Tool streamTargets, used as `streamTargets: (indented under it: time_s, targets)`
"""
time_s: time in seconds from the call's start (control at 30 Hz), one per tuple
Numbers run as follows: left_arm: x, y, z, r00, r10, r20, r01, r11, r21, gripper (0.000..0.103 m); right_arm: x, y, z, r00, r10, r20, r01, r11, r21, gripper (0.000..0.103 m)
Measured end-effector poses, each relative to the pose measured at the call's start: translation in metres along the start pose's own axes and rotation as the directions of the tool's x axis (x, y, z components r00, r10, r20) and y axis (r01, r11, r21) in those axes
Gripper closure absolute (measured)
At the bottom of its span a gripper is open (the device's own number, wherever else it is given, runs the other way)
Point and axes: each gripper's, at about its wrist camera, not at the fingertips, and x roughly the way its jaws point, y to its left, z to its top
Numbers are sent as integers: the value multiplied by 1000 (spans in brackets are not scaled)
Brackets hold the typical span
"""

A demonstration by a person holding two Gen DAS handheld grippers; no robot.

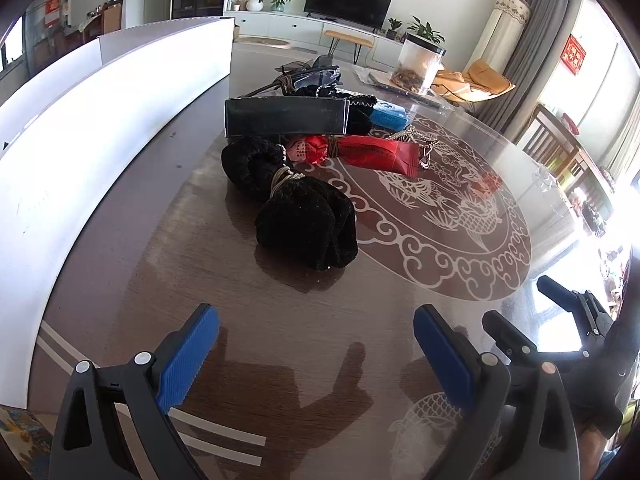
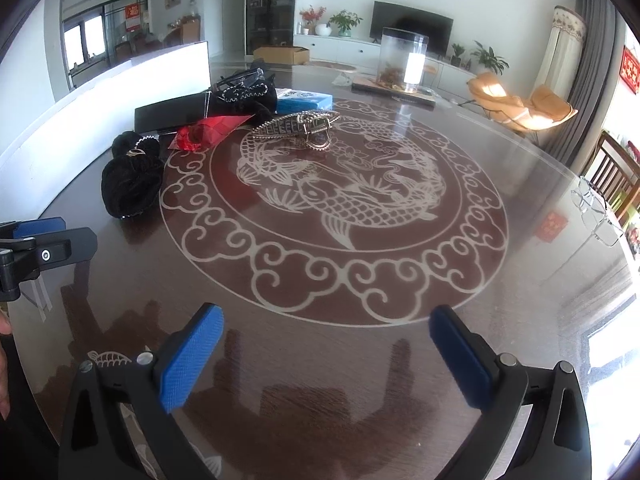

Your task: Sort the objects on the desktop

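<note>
A pile of small items lies on the round table. Nearest my left gripper [image 1: 316, 356] is a black velvet hair bow [image 1: 296, 216], also in the right wrist view [image 2: 132, 176]. Behind it lie a long black box [image 1: 286, 116], a red packet [image 1: 376, 154] and a blue box [image 1: 388, 116]. A silver hair claw [image 2: 298, 126] rests on the table's fish pattern, far ahead of my right gripper [image 2: 326, 360]. Both grippers hover open and empty above the near table edge. The right gripper [image 1: 532, 312] shows beside the left one.
A long white open box [image 1: 100, 100] curves along the table's left side. A clear jar [image 2: 402, 60] on a board stands at the far edge. Clear-framed glasses [image 2: 596, 212] lie at the right rim. Dark glasses [image 1: 316, 76] sit behind the pile. Chairs stand beyond the table.
</note>
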Motion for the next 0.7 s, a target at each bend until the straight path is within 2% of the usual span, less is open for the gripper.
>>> streamTargets:
  time_s: [0.4,0.7]
  targets:
    - [6,-9,-1,1000,9,-17,-8,999,41,4,0,2,0,1000,-11,1,11,1000,-19,0]
    - [4,-3,0,1000,-22,-11,22,1000,7,4,0,7,0,1000,-23,6,24,999,-46,0]
